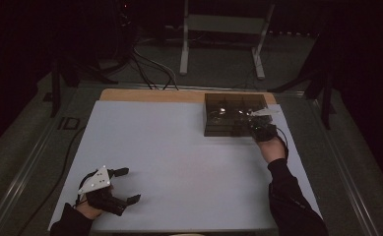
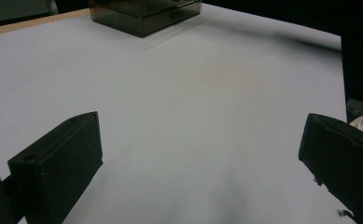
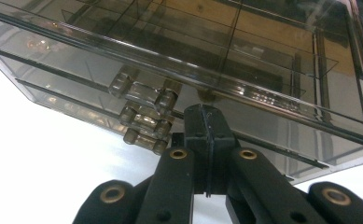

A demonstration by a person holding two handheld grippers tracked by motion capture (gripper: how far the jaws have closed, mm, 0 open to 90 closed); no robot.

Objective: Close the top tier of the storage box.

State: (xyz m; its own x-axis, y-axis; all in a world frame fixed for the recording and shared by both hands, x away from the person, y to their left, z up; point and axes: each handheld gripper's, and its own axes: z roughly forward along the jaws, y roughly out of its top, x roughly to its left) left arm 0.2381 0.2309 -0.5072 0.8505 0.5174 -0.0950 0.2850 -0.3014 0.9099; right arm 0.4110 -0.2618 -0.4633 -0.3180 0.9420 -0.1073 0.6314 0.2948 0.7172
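There were no words, numbers, labels or signs to read anywhere. The clear box (image 3: pixel 244 60) just past the closed fingers had nothing written on it, and neither did the white table (image 1: pixel 179 157).

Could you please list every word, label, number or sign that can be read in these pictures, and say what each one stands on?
There is no readable text in any view.
The smoky clear drawer box carries no label or print.
The white table sheet is blank.
The left gripper and its grey plate, and the right gripper, carry no lettering that can be made out.
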